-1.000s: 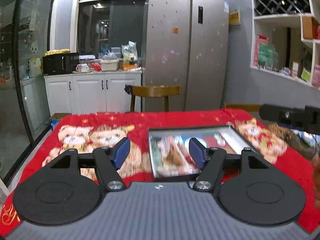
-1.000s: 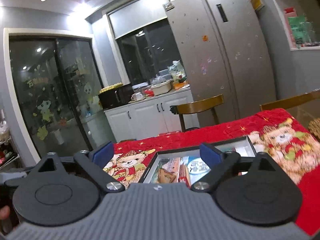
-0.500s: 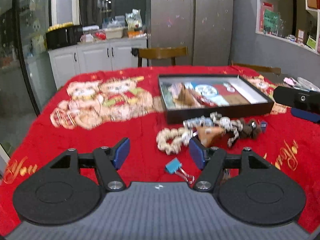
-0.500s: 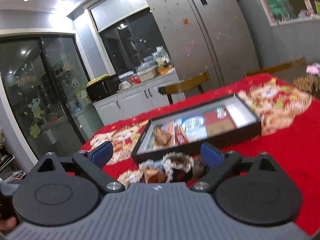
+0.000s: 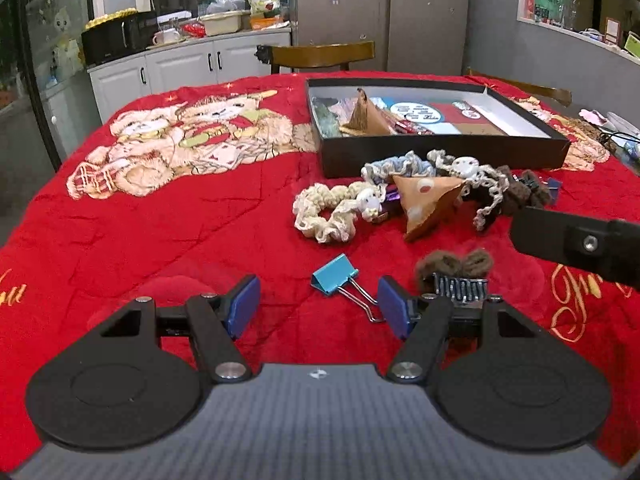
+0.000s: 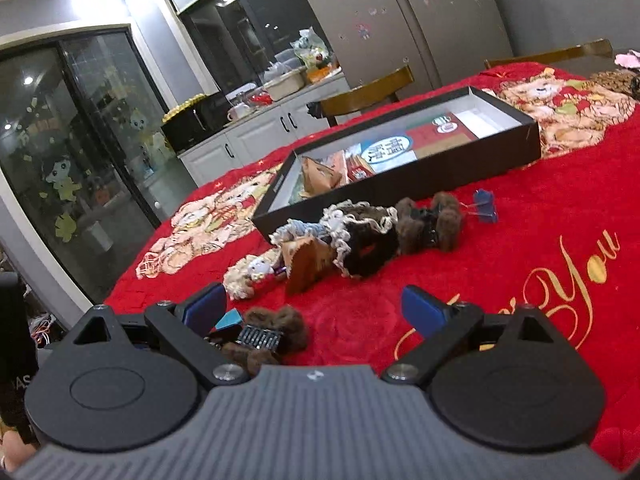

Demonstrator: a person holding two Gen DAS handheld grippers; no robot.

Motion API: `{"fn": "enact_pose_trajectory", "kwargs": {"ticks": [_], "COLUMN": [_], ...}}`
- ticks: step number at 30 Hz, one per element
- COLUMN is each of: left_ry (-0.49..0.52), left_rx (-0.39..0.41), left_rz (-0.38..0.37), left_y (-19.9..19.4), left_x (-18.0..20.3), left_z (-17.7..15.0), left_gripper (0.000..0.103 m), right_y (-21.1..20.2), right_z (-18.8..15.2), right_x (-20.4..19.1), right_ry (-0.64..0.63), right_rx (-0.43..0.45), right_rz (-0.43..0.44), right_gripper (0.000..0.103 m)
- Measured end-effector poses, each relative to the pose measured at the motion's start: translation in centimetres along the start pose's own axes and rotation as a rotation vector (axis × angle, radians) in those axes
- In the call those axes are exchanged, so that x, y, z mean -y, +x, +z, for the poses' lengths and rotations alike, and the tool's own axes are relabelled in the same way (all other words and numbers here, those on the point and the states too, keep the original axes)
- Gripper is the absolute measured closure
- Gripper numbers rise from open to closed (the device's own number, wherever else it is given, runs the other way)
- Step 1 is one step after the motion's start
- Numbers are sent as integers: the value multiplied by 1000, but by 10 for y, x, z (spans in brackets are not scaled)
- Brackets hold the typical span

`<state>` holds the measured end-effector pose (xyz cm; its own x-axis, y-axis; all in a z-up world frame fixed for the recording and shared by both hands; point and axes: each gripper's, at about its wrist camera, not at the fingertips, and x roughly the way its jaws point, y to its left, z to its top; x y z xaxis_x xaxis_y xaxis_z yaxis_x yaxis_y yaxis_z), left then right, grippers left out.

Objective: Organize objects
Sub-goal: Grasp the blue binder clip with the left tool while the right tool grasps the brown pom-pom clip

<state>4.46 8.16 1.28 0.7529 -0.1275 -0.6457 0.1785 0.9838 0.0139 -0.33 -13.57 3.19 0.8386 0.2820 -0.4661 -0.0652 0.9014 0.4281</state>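
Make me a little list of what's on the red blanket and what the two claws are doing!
box: black tray, partly filled
nearest left claw: blue binder clip
beside it: brown furry hair clip
pile before box: cream scrunchie, brown triangle pouch
left claw: open, empty
right claw: open, empty

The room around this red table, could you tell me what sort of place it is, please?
Most likely a home kitchen and dining area. A tall grey fridge stands at the back, white cabinets carry a cluttered counter with a black microwave, and wooden chairs sit at the cloth-covered table.
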Motion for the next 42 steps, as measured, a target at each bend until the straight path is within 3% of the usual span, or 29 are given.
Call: {"fn": "enact_pose_trajectory", "kwargs": {"ticks": [6, 12, 16, 25, 30, 33, 42], "left_ry": [-36, -55, -89, -114, -136, -174, -199], "left_rx": [4, 24, 37, 61, 69, 75, 83], "left_rz": [-1, 18, 11, 51, 116, 88, 84], "left_y": [10, 8, 6, -9, -14, -14, -15], "left_x": [-2, -8, -17, -24, -36, -45, -48], "left_z": [-1, -3, -5, -19, -27, -28, -30], "left_gripper": [37, 77, 90, 90, 91, 90, 90], "right_y": [6, 11, 12, 20, 28, 32, 35], "right_z": [-3, -7, -9, -13, -19, -23, -26], "right_x": [1, -5, -8, -22, -29, -33, -46], "right_ry": [-3, -8, -12, -60, -91, -126, -214], "right_rx": [-35, -55, -64, -88, -92, -73, -76], "right_rz": [15, 41, 47, 68, 50, -6, -46], "right_gripper": [5, 6, 6, 11, 16, 22, 48]}}
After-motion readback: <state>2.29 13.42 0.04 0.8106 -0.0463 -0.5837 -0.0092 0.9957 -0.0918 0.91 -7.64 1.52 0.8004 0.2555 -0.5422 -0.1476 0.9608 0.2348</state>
